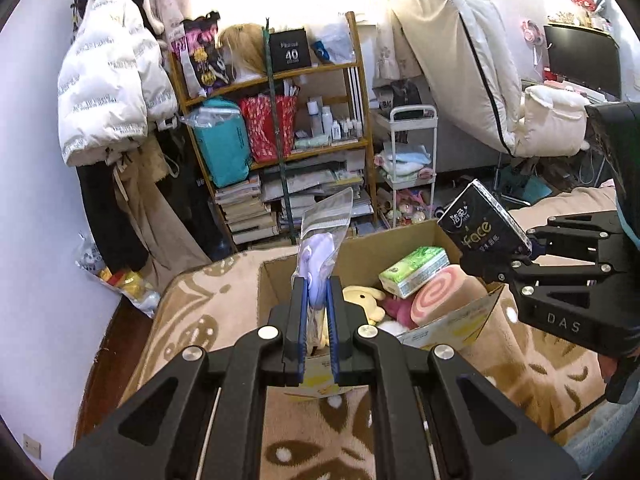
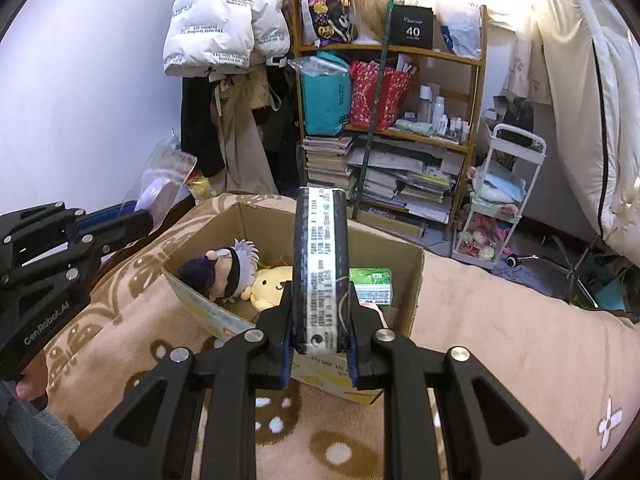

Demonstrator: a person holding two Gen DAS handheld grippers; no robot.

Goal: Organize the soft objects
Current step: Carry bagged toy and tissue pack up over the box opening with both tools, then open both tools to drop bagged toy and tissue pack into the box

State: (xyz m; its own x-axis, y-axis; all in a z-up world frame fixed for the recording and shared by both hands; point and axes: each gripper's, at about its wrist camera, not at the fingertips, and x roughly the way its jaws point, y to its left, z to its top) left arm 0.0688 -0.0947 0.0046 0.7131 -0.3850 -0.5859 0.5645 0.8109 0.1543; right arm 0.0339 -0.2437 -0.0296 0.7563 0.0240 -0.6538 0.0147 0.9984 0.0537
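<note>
- The left gripper has its jaws clenched on a clear plastic bag with a pale lilac soft thing inside; the bag stands up above the near left corner of the cardboard box.
- The right gripper has its jaws clenched on a black tissue pack, held on edge above the box's near wall; in the left wrist view the same pack hangs over the box's right side.
- The box sits open on a bed under a beige patterned blanket.
- In the box I count two plush toys for certain: a dark-haired doll with a black band across its eyes, and a yellow plush touching it. There is also one green tissue pack and one pink swirl-roll cushion, the pack resting on the cushion.
- Something magenta lies beneath the cushion; too hidden to name.
- The held tissue pack blocks the middle of the box in the right wrist view.
- Behind the bed stand a crowded wooden shelf, a white trolley and a hanging white puffer jacket.
- A mattress leans at the far right, cut off by the frame.
</note>
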